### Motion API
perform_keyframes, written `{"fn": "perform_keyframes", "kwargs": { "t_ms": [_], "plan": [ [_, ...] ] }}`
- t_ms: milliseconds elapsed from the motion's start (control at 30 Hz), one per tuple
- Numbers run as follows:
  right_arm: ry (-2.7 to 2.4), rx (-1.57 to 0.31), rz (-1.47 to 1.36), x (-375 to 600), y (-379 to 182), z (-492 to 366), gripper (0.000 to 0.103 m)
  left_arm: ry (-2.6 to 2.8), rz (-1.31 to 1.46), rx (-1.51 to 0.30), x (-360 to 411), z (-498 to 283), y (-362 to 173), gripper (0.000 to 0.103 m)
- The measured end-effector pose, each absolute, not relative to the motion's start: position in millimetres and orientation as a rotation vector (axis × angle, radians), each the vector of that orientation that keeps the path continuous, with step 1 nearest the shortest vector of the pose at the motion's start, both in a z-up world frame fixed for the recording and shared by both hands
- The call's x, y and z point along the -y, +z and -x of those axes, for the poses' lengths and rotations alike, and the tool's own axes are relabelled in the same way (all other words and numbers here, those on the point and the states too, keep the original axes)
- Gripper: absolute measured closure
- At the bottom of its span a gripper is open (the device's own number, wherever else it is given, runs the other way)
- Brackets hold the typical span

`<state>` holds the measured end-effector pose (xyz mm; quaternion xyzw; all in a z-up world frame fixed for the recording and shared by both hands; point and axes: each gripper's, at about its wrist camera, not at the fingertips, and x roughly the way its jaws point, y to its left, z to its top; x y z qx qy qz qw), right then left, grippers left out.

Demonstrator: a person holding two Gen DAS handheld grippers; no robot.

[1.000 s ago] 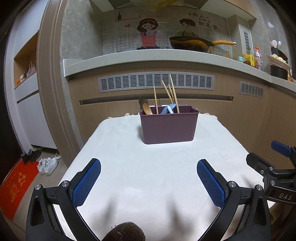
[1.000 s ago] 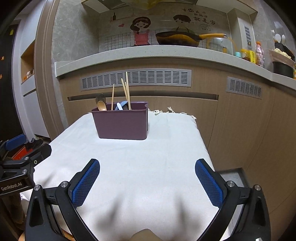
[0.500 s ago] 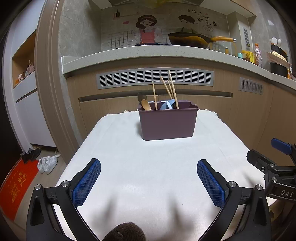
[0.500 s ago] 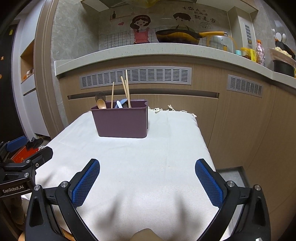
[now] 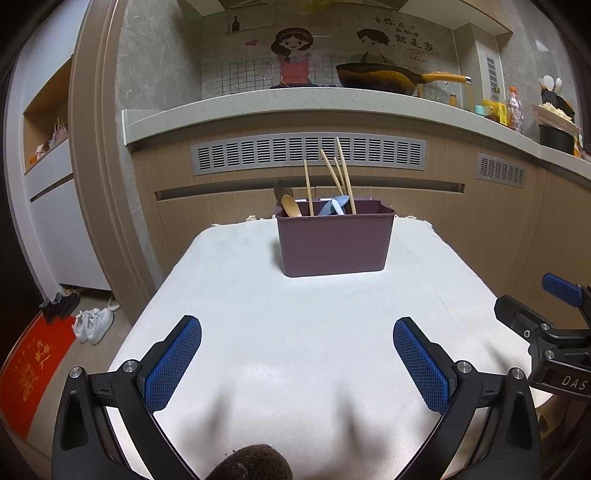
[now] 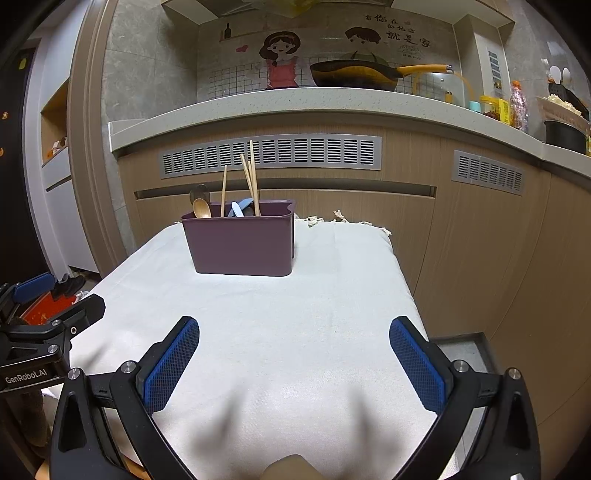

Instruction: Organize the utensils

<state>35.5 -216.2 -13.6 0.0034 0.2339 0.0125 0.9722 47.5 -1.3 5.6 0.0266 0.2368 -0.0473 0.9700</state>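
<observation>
The left tongs (image 5: pixel 297 349) and right tongs (image 6: pixel 294 349) both hang released and empty over the near edge of the cloth-covered worktop (image 5: pixel 295 325). A purple utensil caddy (image 5: pixel 334 243) stands near the far edge, holding wooden chopsticks (image 5: pixel 341 173), a wooden spoon (image 5: pixel 291 206) and a blue spoon (image 5: pixel 334 206). "GenRobot.AI" is printed on the left tongs' body in the right wrist view, and "DAS" on the right tongs' body in the left wrist view. Chinese characters mark the wall sticker (image 5: pixel 402 35).
</observation>
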Motion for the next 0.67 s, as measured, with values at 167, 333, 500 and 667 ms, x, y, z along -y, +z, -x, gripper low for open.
{"fn": "perform_keyframes", "kwargs": {
  "t_ms": [167, 333, 500, 667],
  "plan": [
    [0.021, -0.470, -0.004, 215.6, -13.1, -34.2, 0.001, -0.093, -0.053, -0.479, 2.3, -46.7, 5.9, 0.000],
    [0.021, -0.473, -0.004, 216.1, -13.0, -34.2, 0.001, -0.094, -0.053, -0.479, 1.6, -47.2, 5.9, 0.000],
    [0.026, -0.482, -0.004, 217.3, -14.2, -35.3, 0.001, -0.099, -0.056, -0.479, 1.5, -46.2, 4.8, 0.000],
    [0.033, -0.488, 0.001, 215.9, -16.0, -37.1, 0.001, -0.096, -0.056, -0.484, 2.7, -45.5, 3.4, 0.000]
  ]
}}
